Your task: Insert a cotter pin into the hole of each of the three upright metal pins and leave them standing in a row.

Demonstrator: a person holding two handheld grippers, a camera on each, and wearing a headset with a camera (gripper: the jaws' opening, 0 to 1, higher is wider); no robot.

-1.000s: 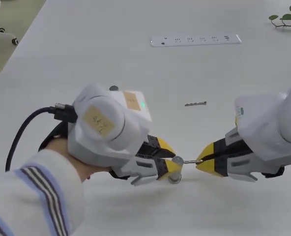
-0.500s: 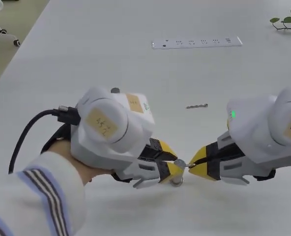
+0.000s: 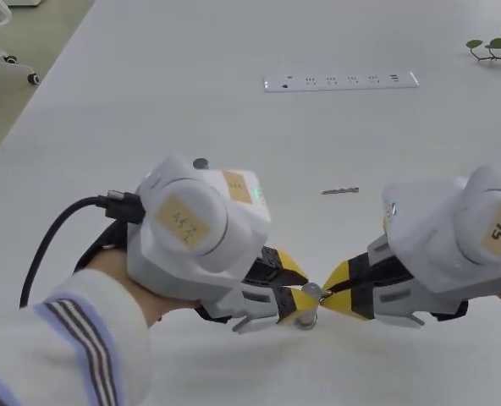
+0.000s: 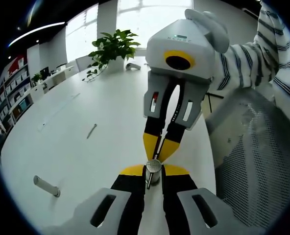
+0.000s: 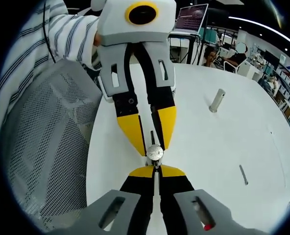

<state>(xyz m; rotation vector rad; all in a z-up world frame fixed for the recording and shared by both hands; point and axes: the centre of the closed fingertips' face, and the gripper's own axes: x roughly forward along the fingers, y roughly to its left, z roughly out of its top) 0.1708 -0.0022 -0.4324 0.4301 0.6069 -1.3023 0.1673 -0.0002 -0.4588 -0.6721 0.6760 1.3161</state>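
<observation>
Head view: On a white tabletop, the left tongs and right tongs meet tip to tip over a short upright metal pin. A spare cotter pin lies well behind them, and a power strip lies farther back.

Left gripper view: The left tongs are narrow, clamped on the metal pin just under its round head. The right tongs face them, pinched on a thin cotter pin that appears to pass through the pin's hole. A second metal pin stands apart to the side.

Right gripper view: The right tongs are narrow, gripping the cotter pin in line with the metal pin. The left tongs hold that pin from the opposite side.

Risk: A sideways push from the right tongs could tip the metal pin or twist it in the left tongs' grip. A skewed push could bend or jam the cotter pin. The second metal pin stands close behind the left gripper's body, so a careless withdrawal could topple it.
</observation>
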